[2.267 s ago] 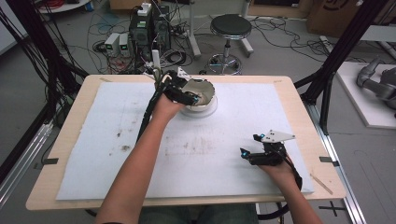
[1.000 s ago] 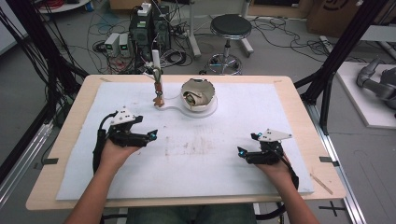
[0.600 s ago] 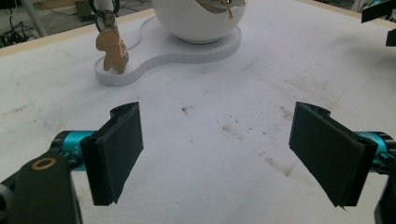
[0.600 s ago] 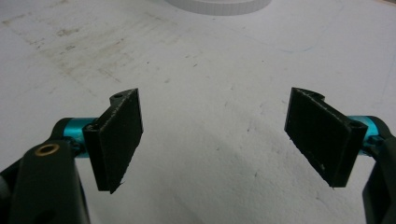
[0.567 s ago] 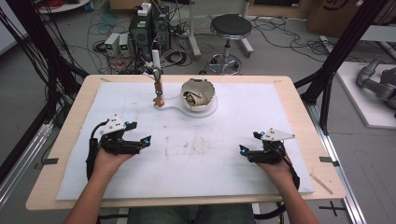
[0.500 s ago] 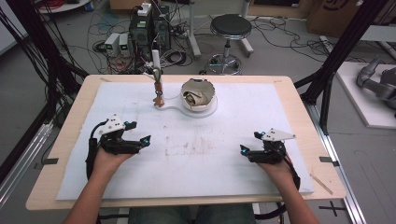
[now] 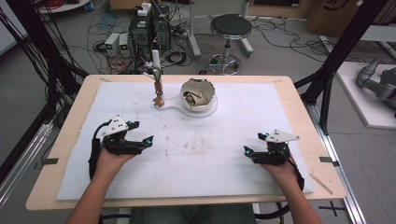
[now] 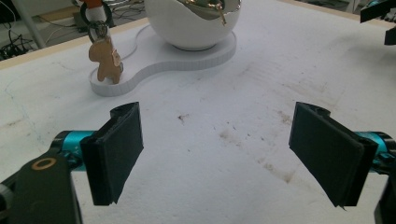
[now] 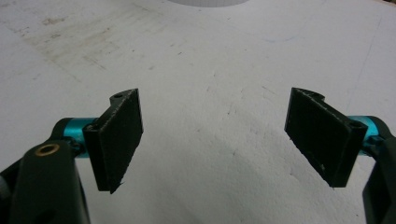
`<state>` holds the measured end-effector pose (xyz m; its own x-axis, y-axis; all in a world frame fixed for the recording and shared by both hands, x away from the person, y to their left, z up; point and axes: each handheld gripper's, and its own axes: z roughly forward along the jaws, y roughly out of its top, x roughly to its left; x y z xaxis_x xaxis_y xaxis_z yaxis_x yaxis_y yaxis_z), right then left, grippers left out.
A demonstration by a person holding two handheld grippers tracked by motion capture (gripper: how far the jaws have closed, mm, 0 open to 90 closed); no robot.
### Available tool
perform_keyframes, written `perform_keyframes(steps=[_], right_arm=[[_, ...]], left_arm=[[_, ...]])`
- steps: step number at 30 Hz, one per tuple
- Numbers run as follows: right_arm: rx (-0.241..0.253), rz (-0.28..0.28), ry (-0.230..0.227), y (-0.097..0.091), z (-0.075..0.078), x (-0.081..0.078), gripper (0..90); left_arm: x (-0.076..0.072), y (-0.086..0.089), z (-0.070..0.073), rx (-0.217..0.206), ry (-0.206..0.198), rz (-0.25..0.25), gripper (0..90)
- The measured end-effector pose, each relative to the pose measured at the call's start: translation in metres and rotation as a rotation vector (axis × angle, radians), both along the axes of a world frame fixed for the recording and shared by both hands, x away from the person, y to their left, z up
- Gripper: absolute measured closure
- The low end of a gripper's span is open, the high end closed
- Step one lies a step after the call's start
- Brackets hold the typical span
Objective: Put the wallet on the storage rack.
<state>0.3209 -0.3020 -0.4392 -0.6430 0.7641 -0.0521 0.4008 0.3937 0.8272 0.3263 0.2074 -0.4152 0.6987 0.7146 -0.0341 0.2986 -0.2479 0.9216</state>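
Left tool (image 7: 140, 140) has left the bowl (image 7: 198, 93); both tools gape wide, empty.

A wooden table (image 7: 299, 100) fills the frame's middle, covered by a stained white mat (image 7: 243, 121); a white base (image 7: 205, 111) lies upper centre.

left gripper (image 7: 140, 142): held in left hand, jaws wide apart, nothing between | right gripper (image 7: 256, 152): held in right hand, jaws wide apart, nothing between | both forearms low, well apart
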Motion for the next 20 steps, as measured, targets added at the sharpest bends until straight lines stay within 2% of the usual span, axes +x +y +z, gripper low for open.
perform_keyframes(steps=[20], right_arm=[[-0.006, 0.005, 0.005, 0.0028, -0.0009, 0.0042, 19.6]], left_arm=[[0.0006, 0.0068, -0.0039, 0.009, 0.021, 0.020, 17.5]])
